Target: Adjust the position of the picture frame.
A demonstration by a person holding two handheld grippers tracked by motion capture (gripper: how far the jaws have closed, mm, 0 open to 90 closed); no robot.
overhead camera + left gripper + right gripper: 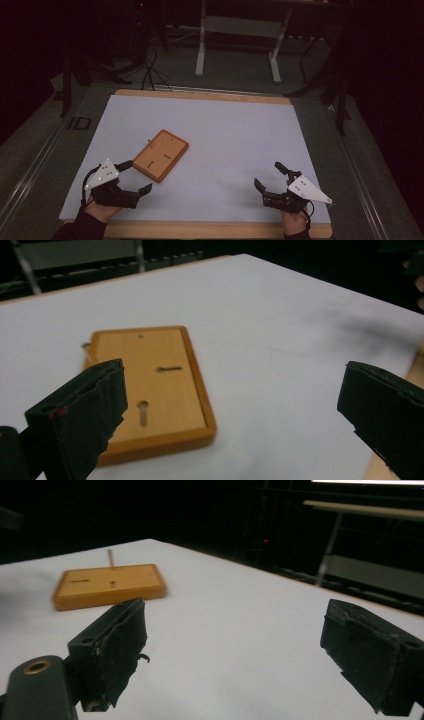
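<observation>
We read the coming move as a reach for the wooden board (161,155), and what matters is which side it lies on. It lies flat on the white sheet of the table (240,130), left of the middle and turned at a slant, its long axis running from its near-left end up toward the far right. Our left gripper (134,176) is plainly the nearer one: its farther jaw tip sits just beside the board's near-left corner, whether touching or not we cannot tell, while the other jaw hangs nearer to us over bare sheet. The jaws stand wide apart and hold nothing.

From the left gripper view the board (150,390) lies ahead and to the left of the gap, partly behind the left jaw (its face shows a keyhole slot, a short straight slot and a small hole). A thin peg seems to stand at its far corner, too small to be sure of.

Our right gripper (270,174) rests well apart near the table's right front, jaws likewise spread and empty; in its own view the board (110,585) lies far off to the left.
</observation>
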